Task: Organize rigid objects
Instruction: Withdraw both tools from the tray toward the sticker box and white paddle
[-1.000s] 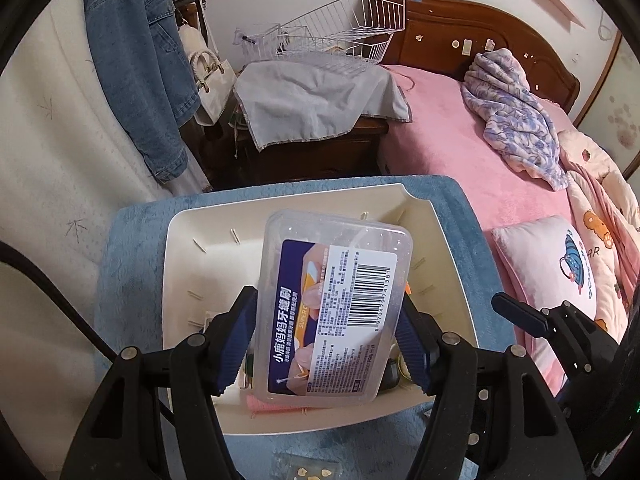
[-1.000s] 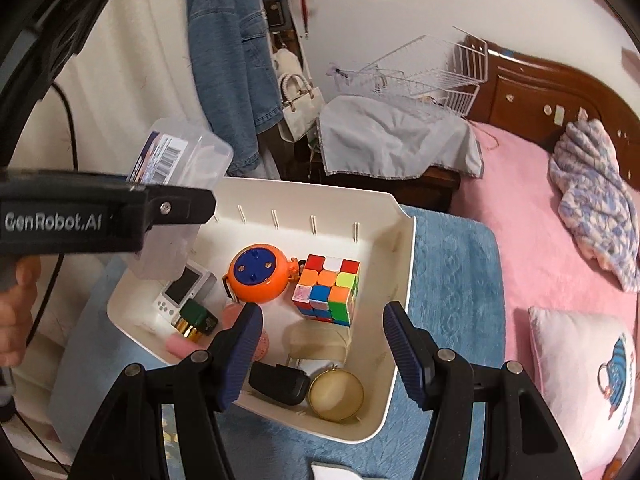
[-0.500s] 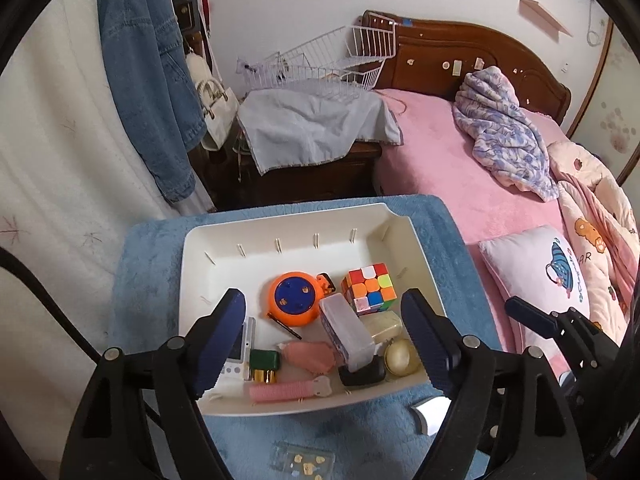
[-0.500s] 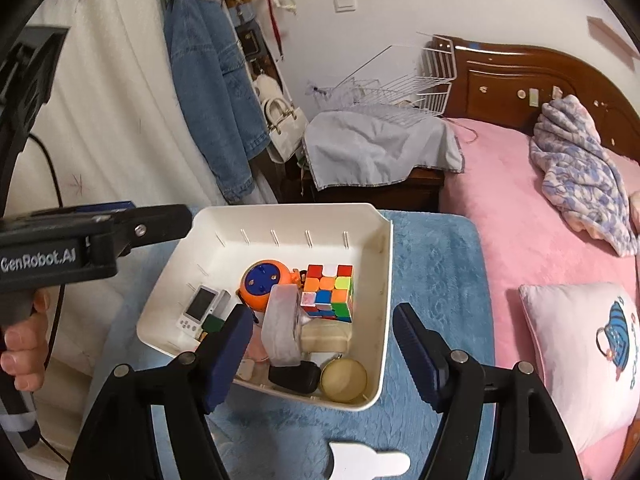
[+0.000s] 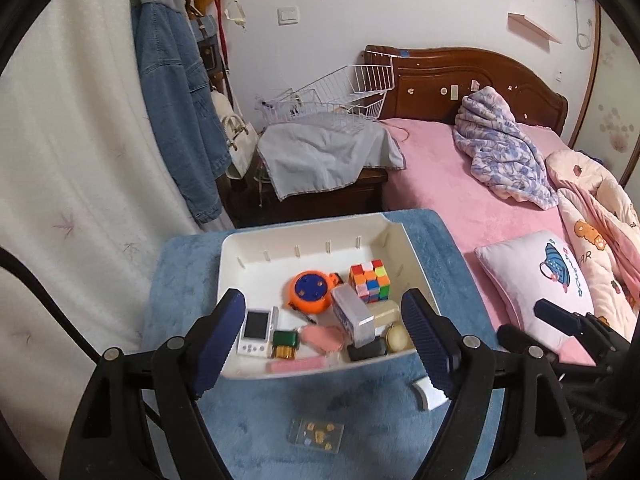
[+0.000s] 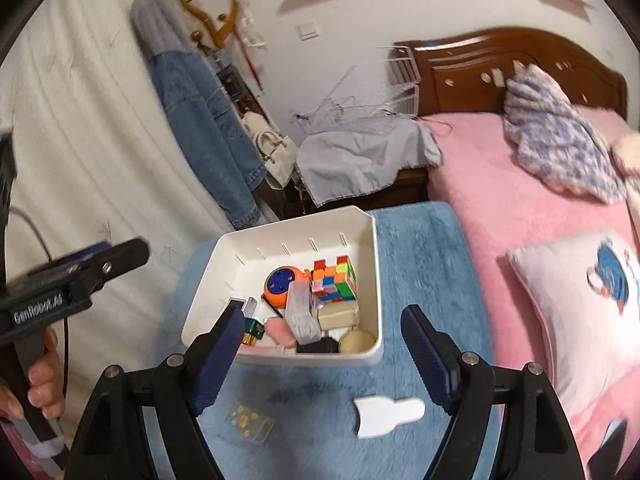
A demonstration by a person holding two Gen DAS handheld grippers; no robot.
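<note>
A white bin [image 5: 320, 236] stands on a blue mat [image 5: 380, 432]. In it a clear plastic box [image 5: 352, 314] lies on its edge among an orange round reel [image 5: 308, 290], a colour cube [image 5: 370, 282], a white handheld device [image 5: 256, 330] and several small items. My left gripper [image 5: 322, 296] hangs open above the bin's near edge with nothing between its fingers. My right gripper [image 6: 323, 312] is also above the near edge. Its jaws are opening and nothing is between them. The clear box [image 6: 302, 312] and cube [image 6: 334, 280] show in the right wrist view too.
On the mat in front of the bin lie a small clear packet of gold bits [image 6: 250, 422] and a flat white piece [image 6: 388, 414]. A pink bed [image 5: 460, 200] with a pillow [image 5: 532, 280] borders the mat on the right. A hand [image 6: 40, 384] holds the left gripper.
The left gripper let go of the clear box, which now lies in the bin. Both grippers pulled back and up from the bin, with their jaws wider apart.
</note>
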